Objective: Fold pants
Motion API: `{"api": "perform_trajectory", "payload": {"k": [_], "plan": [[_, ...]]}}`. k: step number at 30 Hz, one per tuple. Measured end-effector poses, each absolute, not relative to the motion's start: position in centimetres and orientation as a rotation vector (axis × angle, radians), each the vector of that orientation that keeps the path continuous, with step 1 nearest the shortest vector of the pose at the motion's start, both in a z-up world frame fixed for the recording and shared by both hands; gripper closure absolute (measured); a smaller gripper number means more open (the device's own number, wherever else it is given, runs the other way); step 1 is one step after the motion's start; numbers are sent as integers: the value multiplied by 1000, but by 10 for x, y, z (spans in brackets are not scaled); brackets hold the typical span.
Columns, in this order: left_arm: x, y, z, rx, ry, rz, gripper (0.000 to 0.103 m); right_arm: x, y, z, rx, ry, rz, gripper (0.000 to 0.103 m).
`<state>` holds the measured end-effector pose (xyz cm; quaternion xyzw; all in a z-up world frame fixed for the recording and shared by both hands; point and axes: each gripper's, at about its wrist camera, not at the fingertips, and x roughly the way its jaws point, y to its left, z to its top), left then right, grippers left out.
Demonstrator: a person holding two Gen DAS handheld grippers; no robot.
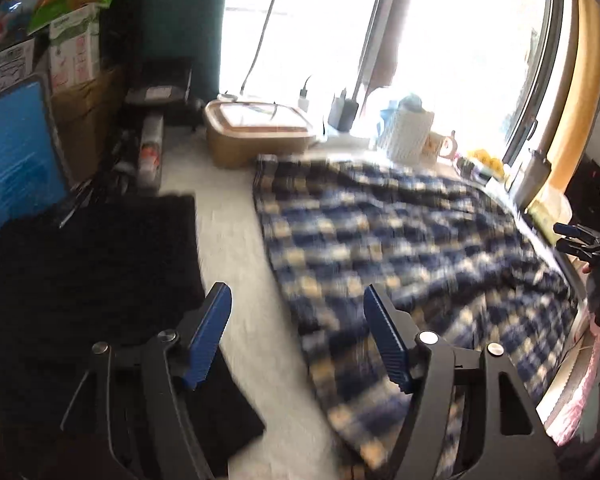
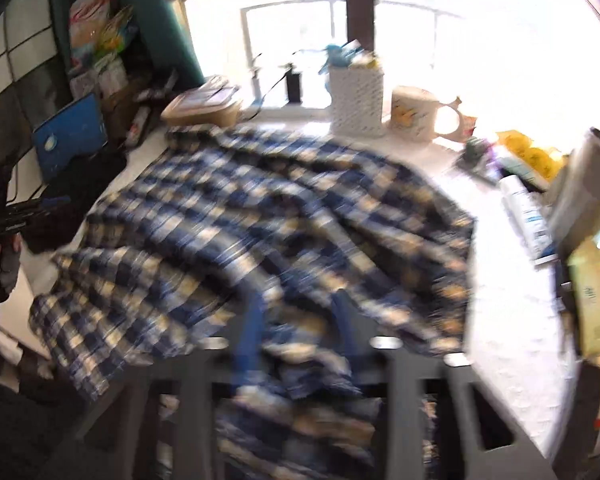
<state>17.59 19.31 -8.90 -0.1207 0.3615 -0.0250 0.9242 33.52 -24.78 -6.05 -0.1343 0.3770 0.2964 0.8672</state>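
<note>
Lying spread on the white counter (image 1: pixel 236 248), plaid pants (image 1: pixel 400 240), long axis toward the window; left gripper (image 1: pixel 298 340) gaping empty, right gripper (image 2: pixel 300 344) pinching the pants' near edge.

Two black hand-held grippers, blue finger pads.

Left gripper (image 1: pixel 298 336): matte black linkage arms, angular with triangular cut-outs at 5 o'clock of the left wrist view; four round silver pivot screws, two per side. Fingers (image 1: pixel 212 332) faced with ribbed royal-blue pads, fine horizontal grooves, edges serrated. Thin black rod at 8 o'clock. Right gripper (image 2: pixel 300 332): same black frame, rectangular slots, silver screws, blue pads, heavily motion-blurred, so groove detail is unreadable. In the left wrist view, at 3 o'clock, its black fingers show from the side, with a bit of reddish skin and what may be a grey sleeve beneath.
</note>
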Motion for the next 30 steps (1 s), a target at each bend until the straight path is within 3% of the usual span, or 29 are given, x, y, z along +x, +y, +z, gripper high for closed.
{"api": "perform_trajectory", "payload": {"k": [1,6,12,20,21,22,23,24,25,26,30], "plan": [[191,197,-89,-250,746,-48,34,344,-257,-54,-256,761,600,2],[253,204,-96,-198,755,-20,34,412,-281,-52,-202,762,528,3],[309,209,-114,-146,793,14,34,491,-279,-94,-209,887,497,19],[356,218,-140,-128,856,54,34,527,-270,-124,-130,980,603,21],[360,217,-142,-123,862,50,34,528,-268,-124,-141,976,605,26],[363,216,-143,-114,861,45,35,529,-266,-123,-159,969,602,45],[366,214,-145,-97,860,42,39,531,-263,-123,-169,968,608,70],[369,212,-145,-78,857,44,49,532,-261,-124,-178,969,616,73],[374,209,-147,-48,868,51,77,534,-258,-124,-205,952,604,74],[378,205,-149,-26,879,65,87,534,-254,-123,-238,929,587,75],[393,201,-153,36,874,105,97,536,-248,-111,-341,805,468,75]]}}
